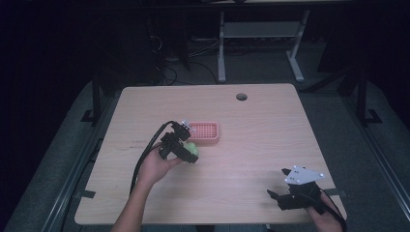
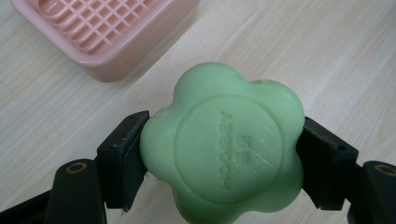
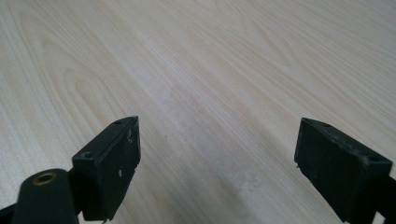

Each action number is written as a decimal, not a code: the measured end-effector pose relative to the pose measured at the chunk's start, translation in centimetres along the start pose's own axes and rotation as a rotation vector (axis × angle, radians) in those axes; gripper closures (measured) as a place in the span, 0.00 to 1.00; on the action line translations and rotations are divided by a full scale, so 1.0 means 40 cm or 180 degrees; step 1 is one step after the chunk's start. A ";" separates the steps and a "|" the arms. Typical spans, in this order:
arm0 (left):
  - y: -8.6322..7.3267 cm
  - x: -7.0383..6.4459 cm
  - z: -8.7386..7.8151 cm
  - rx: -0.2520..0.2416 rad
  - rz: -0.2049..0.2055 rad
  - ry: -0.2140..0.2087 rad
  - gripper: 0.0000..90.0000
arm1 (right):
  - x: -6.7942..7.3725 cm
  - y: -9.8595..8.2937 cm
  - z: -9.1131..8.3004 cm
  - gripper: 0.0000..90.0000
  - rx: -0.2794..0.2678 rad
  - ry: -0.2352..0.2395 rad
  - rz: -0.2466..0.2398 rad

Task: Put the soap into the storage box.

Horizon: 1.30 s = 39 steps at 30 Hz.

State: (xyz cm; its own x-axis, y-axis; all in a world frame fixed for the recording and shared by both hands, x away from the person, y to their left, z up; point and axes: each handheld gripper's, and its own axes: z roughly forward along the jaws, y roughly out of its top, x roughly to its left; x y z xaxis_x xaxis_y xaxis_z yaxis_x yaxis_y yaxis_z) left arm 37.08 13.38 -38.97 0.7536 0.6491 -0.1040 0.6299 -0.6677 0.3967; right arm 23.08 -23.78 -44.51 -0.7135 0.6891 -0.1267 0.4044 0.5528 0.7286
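**Green soap held beside the pink dish**

The soap (image 2: 223,142), a pale green flower-shaped bar with raised lettering on its round face, sits clamped between the two black jaws of the left tool (image 2: 223,154), one jaw pressing each side. In the high view the soap (image 1: 192,149) shows as a green patch under the left tool (image 1: 186,145), held over the tabletop (image 1: 251,140) a little left of its middle. Just beyond it lies the pink soap dish (image 1: 205,131), a shallow tray with a grid floor; the left gripper view shows the dish (image 2: 112,32) near the soap, not touching it. The right tool (image 1: 285,186) rests well apart at the near right corner, its jaws spread wide over bare wood (image 3: 210,84), gripping nothing.
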 end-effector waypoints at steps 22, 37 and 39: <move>0.089 0.021 0.004 0.0057 0.0047 0.0149 0.29 | -0.003 -0.002 -0.002 0.15 -0.0021 0.0000 0.0037; 0.146 0.054 0.025 0.0103 -0.0009 0.0232 0.29 | -0.004 -0.002 -0.003 0.15 -0.0032 0.0007 0.0044; 0.152 0.056 0.030 0.0109 -0.0005 0.0263 0.29 | -0.004 -0.002 -0.003 0.15 -0.0031 0.0008 0.0040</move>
State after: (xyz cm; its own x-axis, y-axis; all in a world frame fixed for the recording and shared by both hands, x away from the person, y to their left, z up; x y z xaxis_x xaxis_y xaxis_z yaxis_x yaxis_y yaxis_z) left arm 42.82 10.32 -37.90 0.7354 0.6770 -0.0283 0.6381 -0.6779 0.3650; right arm 23.09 -23.99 -44.48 -0.7097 0.6949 -0.1158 0.4079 0.5394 0.7366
